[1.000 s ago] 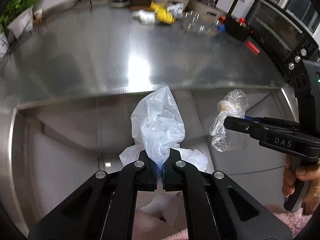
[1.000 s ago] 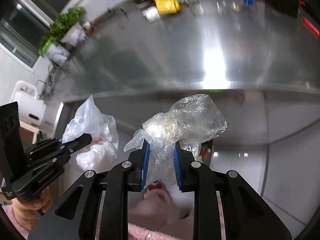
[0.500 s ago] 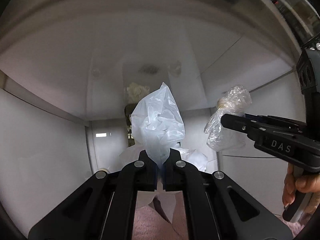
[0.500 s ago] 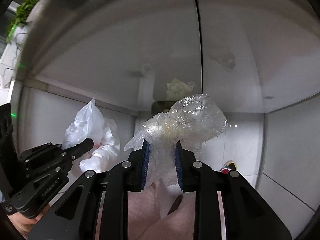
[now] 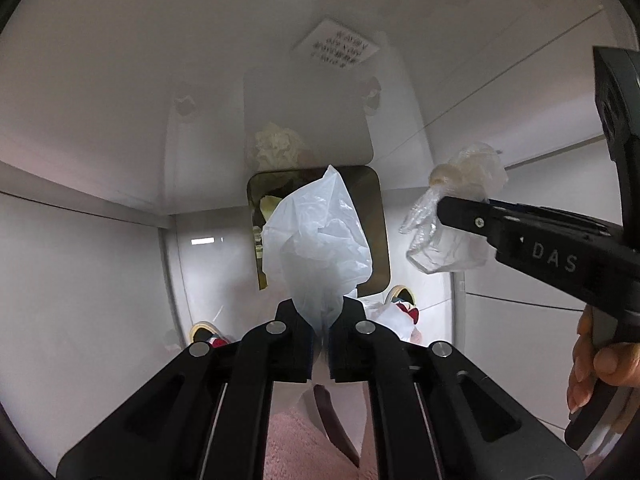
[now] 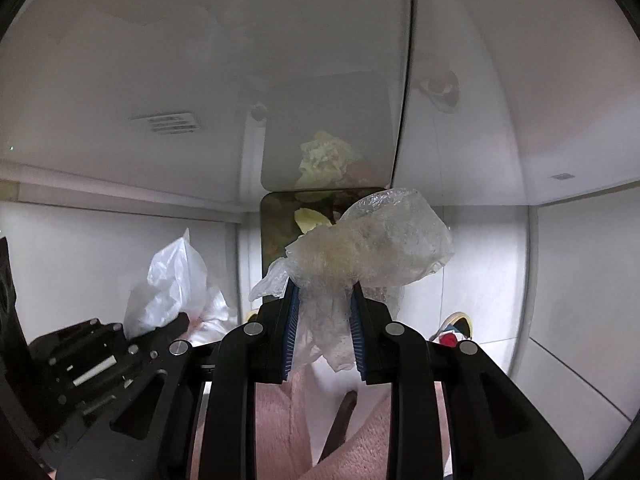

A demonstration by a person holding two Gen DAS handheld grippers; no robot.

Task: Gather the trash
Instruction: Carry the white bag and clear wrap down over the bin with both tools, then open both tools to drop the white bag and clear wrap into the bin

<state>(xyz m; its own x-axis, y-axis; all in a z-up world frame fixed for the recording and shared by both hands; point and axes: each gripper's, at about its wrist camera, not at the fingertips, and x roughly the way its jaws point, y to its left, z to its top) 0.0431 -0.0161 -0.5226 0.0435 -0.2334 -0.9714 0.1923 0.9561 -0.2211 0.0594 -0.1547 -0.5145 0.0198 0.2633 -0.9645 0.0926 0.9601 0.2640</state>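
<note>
two grippers, one plastic wad (image 5: 320, 240) each

Left gripper (image 5: 320, 344): matte black, two fingers on slotted linkage arms filling the lower frame, four round silver screws across the joints, dark blue pads. Right gripper (image 6: 323, 326): same black build, silver screws, ribbed blue pads. In the left view, right edge, its black body reads "DAS" in pale letters, one small screw near the tip. Hand (image 5: 596, 364) at lower right. Pink fuzzy garment (image 6: 280, 432) along the bottom. Shoes (image 6: 454, 330) with cream soles, red and dark trim.
</note>
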